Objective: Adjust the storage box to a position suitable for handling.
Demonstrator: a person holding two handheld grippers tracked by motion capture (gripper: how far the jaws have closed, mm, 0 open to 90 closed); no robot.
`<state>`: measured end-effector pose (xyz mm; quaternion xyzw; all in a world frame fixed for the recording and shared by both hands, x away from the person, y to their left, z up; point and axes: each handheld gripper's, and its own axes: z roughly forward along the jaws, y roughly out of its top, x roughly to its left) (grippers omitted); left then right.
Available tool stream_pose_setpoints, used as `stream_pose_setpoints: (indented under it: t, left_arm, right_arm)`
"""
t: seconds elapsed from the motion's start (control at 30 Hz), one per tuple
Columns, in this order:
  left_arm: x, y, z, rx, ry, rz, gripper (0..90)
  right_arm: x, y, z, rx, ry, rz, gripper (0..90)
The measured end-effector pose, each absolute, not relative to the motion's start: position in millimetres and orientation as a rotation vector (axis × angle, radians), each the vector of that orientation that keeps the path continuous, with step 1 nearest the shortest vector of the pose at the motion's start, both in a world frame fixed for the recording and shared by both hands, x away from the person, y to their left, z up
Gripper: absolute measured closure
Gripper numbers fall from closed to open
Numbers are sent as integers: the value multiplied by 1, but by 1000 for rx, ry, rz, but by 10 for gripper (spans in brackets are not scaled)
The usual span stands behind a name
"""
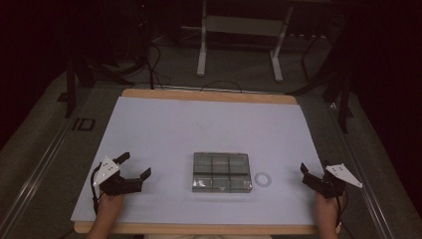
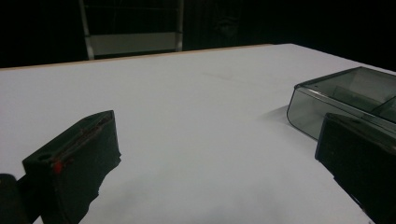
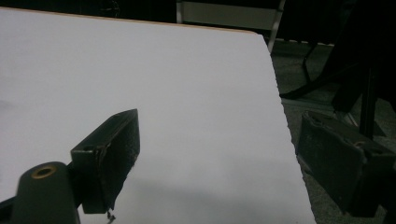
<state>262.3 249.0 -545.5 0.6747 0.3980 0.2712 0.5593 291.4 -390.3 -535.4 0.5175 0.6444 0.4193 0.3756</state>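
No brand, label or legible writing appeared on any item.

The clear compartment box (image 1: 221,172) lay flat near the centre of the white table (image 1: 209,124), toward the near edge, divided into a grid of cells. A small ring (image 1: 263,179) lay on the surface just beside the box's right side, apart from it.

The left gripper (image 1: 134,167) sat at the near left of the table, jaws spread wide with nothing between them. In the left gripper view, the box (image 2: 345,100) stood ahead and to the right, near one jaw but not touching it.

The right gripper (image 1: 312,175) sat at the near right corner, jaws likewise spread and empty; in the right gripper view, one jaw hung past the table's right edge, over the floor.

Bare surface separated each gripper from the box. The far half of the table was unoccupied up to its wooden rim (image 1: 209,95).
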Motion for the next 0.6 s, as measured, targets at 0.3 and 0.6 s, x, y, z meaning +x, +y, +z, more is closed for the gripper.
stream_pose_setpoints:
  t: [0.3, 0.6]
  left_arm:
    - [263, 248, -545, 1595, 962, 648, 14]
    - [267, 246, -544, 1637, 974, 631, 14]
  right_arm:
    - [291, -393, -535, 1339, 1637, 1096, 146]
    - [297, -394, -534, 1364, 1700, 1094, 142]
